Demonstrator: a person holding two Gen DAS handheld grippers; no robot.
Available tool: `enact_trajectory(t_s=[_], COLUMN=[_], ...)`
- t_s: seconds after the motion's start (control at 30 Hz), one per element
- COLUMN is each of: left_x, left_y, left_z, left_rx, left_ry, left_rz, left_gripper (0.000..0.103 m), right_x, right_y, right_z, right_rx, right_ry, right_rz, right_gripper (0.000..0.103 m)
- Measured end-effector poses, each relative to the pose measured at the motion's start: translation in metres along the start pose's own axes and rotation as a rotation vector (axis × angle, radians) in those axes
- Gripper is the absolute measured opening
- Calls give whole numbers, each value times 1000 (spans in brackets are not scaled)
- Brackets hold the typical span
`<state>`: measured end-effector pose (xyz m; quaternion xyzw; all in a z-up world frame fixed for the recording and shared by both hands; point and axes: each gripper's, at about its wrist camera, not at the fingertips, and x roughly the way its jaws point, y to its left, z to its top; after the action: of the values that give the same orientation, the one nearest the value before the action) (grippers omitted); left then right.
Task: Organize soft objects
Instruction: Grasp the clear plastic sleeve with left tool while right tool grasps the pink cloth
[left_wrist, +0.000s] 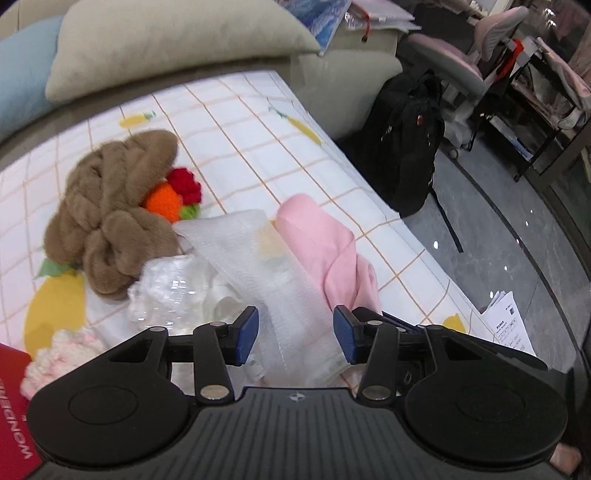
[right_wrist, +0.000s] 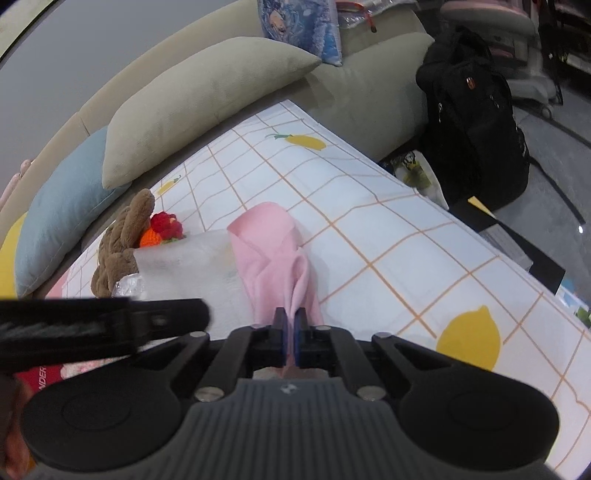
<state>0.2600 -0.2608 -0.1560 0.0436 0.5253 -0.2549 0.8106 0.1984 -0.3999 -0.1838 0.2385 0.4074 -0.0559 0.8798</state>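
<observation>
The right gripper (right_wrist: 290, 328) is clenched on the pink cloth (right_wrist: 271, 251), lying right of the brown plush (left_wrist: 110, 210), while the left gripper (left_wrist: 295, 332) is released, so the sorting seems barely begun, most items still heaped.

At the lower left of the left view, a red box (left_wrist: 13, 398) is cut by the frame edge, its lettering readable only in part. The left gripper's body hides the near end of the white foam sheet (left_wrist: 258, 258). In the right view, the pink cloth (right_wrist: 273, 254) disappears between the right gripper (right_wrist: 291, 338) pads.
</observation>
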Motion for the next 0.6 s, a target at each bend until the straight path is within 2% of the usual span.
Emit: enact_trajectory(t_s=[0.17, 0.23, 0.3, 0.37, 0.43, 0.5, 0.53, 0.6], left_x=[17, 22, 29, 34, 35, 34, 34, 30], left_y=[5, 4, -2, -8, -12, -11, -9, -2], left_z=[4, 7, 8, 7, 6, 5, 5, 4], left_rx=[-104, -122, -100, -65, -41, -35, -45, -79], left_ry=[43, 52, 70, 79, 70, 66, 74, 67], left_rz=[-8, -13, 25, 61, 82, 76, 69, 63], left_gripper=[67, 67, 65, 50, 46, 23, 3, 3], right_x=[0, 1, 2, 2, 2, 2, 2, 1], right_y=[-1, 1, 2, 2, 1, 2, 2, 3], right_z=[-1, -1, -1, -1, -2, -2, -3, -2], right_rx=[-2, -13, -19, -19, -17, -21, -26, -28], right_ry=[5, 14, 20, 23, 26, 29, 29, 20], right_rz=[-12, -13, -14, -14, -13, -11, -9, -2], right_gripper=[0, 0, 0, 0, 0, 0, 0, 0])
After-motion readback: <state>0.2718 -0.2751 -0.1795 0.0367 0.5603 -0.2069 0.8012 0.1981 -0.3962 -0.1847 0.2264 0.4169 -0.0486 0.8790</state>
